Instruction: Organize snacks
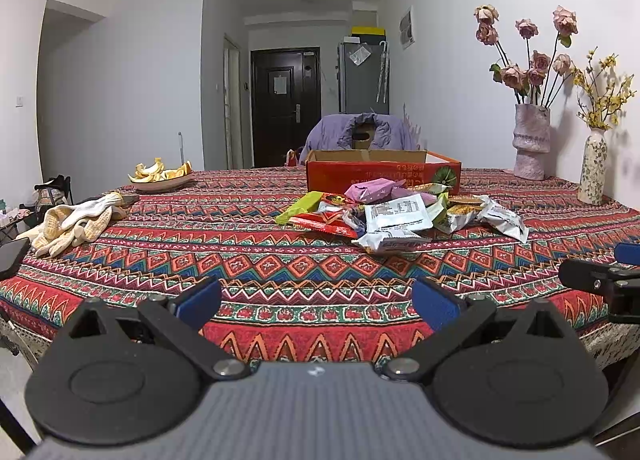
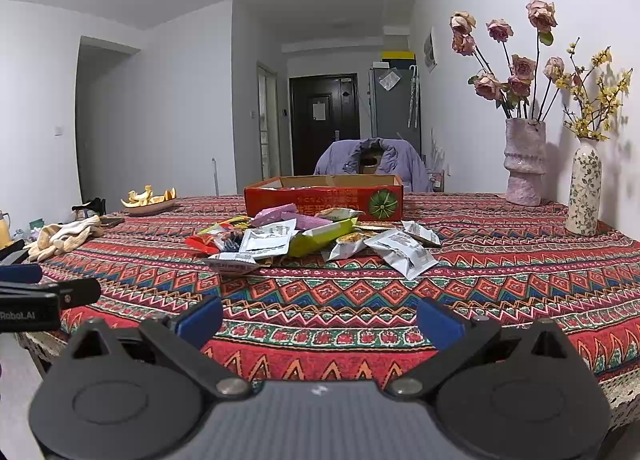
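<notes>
Nearest the desk (image 1: 280, 272) edge, the left claw (image 1: 316, 300) and right claw (image 2: 320, 318) are held spread and empty. Beyond them, the snack packets (image 1: 400, 216) are heaped just before the open red box (image 1: 382, 174); gloves (image 1: 76, 222) are seen left of it.

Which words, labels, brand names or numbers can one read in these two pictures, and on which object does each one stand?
"Robot.AI": on the body of the left gripper, at the left edge of the right wrist view.
Red cardboard box: printed characters, upside down, too blurred to read.
White snack packet: large dark characters, not clear enough to read.
Paper on the dark door: too small to read.
</notes>
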A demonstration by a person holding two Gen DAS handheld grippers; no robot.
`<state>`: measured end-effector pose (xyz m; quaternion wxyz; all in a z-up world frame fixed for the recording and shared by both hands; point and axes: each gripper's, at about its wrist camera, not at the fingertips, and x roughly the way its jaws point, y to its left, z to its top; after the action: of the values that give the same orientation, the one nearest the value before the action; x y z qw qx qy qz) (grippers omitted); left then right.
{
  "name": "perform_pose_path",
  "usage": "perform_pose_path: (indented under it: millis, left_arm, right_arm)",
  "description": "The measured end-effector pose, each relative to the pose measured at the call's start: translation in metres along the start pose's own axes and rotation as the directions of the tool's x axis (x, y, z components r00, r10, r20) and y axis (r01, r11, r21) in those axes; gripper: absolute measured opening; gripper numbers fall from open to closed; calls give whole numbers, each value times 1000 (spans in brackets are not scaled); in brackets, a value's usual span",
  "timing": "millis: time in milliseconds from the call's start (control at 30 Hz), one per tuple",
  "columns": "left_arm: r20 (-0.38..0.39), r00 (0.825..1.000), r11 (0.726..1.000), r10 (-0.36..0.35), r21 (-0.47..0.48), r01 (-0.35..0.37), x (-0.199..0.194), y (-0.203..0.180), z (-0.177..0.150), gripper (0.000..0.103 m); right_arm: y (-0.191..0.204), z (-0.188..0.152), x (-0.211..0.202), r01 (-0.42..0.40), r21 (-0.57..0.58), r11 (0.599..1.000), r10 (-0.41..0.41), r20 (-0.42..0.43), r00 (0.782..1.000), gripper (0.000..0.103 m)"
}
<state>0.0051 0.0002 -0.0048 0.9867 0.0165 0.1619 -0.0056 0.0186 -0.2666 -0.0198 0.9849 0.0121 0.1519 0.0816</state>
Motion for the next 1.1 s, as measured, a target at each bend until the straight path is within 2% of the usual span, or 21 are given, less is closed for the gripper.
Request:
perform_pose_path:
  millis: [1100]
  left_arm:
    - [-3, 1000, 1000, 1, 9, -1, -3, -3, -2, 103]
  right_arm:
    - [-1, -1, 0, 4, 2, 1000, -4, -1, 1000, 103]
